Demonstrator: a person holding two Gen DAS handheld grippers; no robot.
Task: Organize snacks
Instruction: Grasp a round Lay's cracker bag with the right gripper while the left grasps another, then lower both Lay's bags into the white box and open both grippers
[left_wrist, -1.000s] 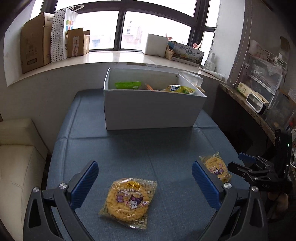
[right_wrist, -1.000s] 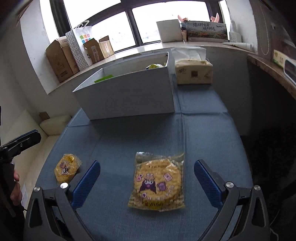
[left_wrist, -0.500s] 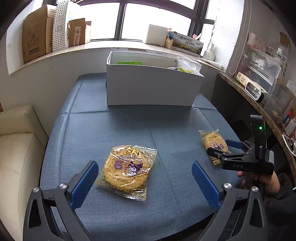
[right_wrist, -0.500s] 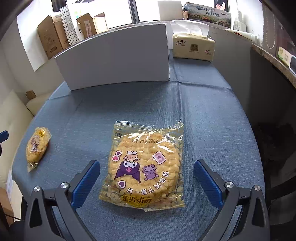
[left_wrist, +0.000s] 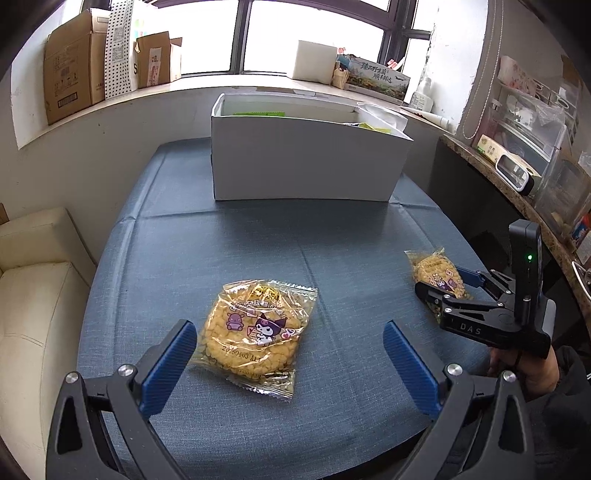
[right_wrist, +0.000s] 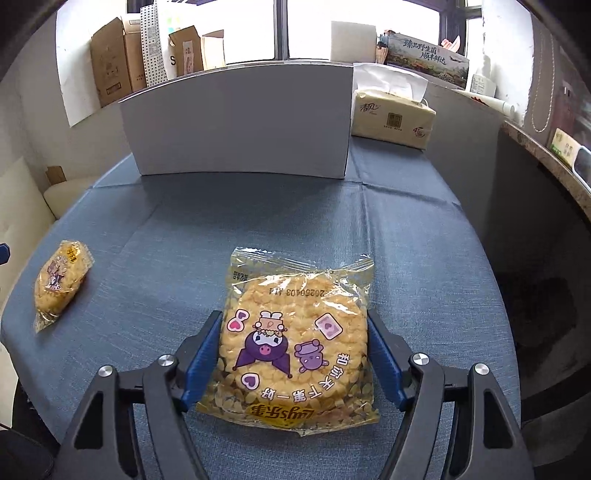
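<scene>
Blue-clothed table (left_wrist: 221, 251) under a bright window, cardboard cartons along the sill, white box (left_wrist: 306, 166) standing at the far end.

Right gripper (right_wrist: 293, 317): jaws just closing, now drawn in on the right packet (right_wrist: 295, 343), with the blue pads touching its two side edges and the yellow disc between them. Flat on the cloth, not lifted. Long axis running along the fingers, so taken across the shorter way; far crimped end pointing on toward the box.

Left gripper (left_wrist: 286, 328): jaws spread wide, nothing between the pads. Left packet (left_wrist: 255, 332) just ahead of the tips, off-centre toward the left-hand pad and turned a little askew to the fingers. Also flat on the cloth.

Beyond both, open cloth, then the near wall of the box, well apart from either packet. Some snacks already showing over its rim.

Judged from this: right side closer to a lift, then forward and over that wall. For the left, a small shift leftward and forward first, to centre the packet before closing.
</scene>
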